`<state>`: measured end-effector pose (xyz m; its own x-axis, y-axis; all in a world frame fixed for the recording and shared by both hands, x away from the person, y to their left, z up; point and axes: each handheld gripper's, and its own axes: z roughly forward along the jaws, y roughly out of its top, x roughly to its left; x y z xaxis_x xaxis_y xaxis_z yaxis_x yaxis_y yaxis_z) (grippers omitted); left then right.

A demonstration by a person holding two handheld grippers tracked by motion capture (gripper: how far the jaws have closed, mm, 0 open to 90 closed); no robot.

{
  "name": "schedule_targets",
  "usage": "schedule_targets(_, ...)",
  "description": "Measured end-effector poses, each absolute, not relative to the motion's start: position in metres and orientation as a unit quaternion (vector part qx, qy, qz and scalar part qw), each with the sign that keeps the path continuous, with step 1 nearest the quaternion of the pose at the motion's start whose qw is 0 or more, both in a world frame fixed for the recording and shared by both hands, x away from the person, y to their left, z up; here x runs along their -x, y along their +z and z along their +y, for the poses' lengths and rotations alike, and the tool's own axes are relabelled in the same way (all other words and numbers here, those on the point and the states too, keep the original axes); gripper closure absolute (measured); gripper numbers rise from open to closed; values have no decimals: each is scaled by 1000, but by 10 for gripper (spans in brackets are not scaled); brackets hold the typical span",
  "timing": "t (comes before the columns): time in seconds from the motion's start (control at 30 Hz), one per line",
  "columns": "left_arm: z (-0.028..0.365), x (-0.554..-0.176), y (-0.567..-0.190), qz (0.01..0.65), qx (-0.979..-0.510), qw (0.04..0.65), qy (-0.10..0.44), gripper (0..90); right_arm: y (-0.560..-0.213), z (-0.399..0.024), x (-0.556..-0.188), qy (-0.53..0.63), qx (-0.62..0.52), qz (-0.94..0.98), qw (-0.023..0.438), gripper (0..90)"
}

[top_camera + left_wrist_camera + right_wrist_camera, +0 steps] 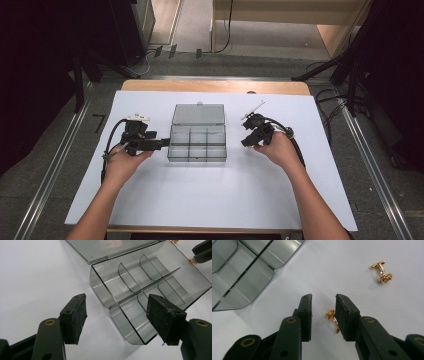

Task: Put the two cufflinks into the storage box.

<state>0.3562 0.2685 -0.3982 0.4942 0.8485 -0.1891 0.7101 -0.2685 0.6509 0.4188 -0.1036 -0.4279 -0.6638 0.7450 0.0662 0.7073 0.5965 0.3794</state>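
White paper covers the desk (150, 200). At the left, the left claw (116, 317) stands wide open with a corner of the clear compartment box (197, 143) between its pads, touching neither. At the right, the right claw (323, 315) stands partly open around a gold cufflink (332, 319) lying against one pad, ungripped. A second cufflink (382, 272) lies nearby.
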Motion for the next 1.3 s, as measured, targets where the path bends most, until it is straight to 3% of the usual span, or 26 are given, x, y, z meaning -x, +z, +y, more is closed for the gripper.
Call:
schedule_targets(0.67, 269, -356, -403, 491, -794, 346, 94, 338, -444, -103, -427, 151, -408, 899, 40, 709)
schedule_targets(1.3, 277, -359, -399, 498, -784, 361, 78, 338, -444, -105, -426, 145, -411, 899, 49, 800)
